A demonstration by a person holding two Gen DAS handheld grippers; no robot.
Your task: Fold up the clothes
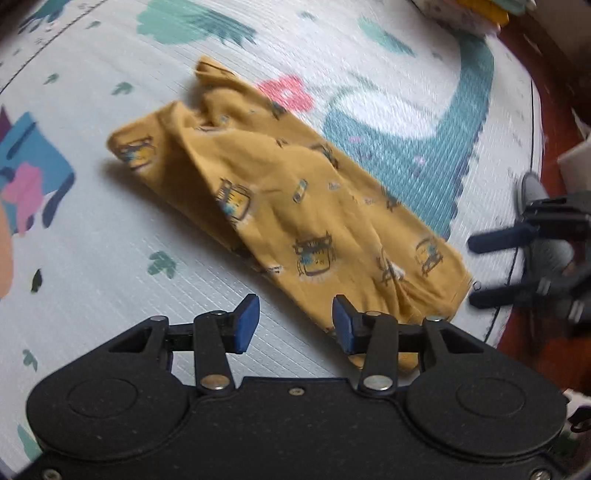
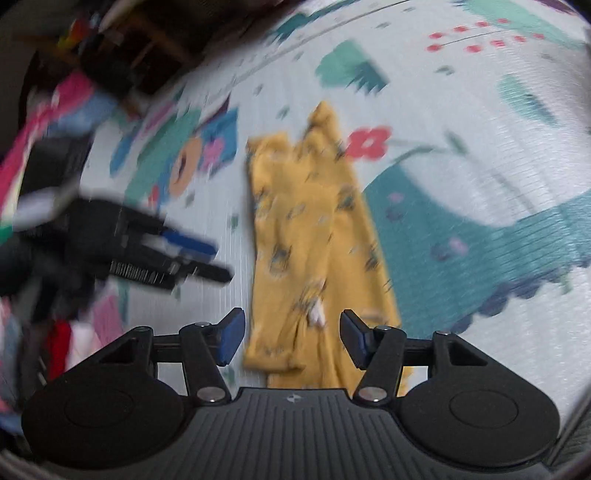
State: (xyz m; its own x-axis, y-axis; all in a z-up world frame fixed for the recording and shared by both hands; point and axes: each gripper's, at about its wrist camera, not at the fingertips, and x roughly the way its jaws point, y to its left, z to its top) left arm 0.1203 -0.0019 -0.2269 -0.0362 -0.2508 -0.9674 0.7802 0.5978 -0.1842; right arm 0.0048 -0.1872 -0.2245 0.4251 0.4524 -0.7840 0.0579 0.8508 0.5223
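A white play mat (image 1: 92,236) printed with a teal dinosaur (image 1: 424,147), a pink flower and small leaves fills both views and lies under everything. On it, ahead of both sets of fingers, lies a mustard-yellow garment (image 1: 288,195) patterned with small vehicles, folded into a long narrow strip and rumpled at its far end. In the left wrist view its near end reaches the right-hand finger of the left gripper (image 1: 295,325), whose blue pads stand apart with only bare mat and the cloth's edge between them; they grip nothing. In the right wrist view the garment (image 2: 314,240) runs straight away from the right gripper (image 2: 291,336), its near end lying in the gap between the parted fingers, which do not press on it.

Each gripper shows in the other's view, off to the side of the cloth: the right gripper (image 1: 491,269) beyond the garment's near corner, the left one (image 2: 207,258) blurred. A blurred heap of coloured clothes (image 2: 55,110) lies past the mat's edge, left of the right gripper's fingers. A folded stack (image 1: 476,14) sits at the far mat corner.
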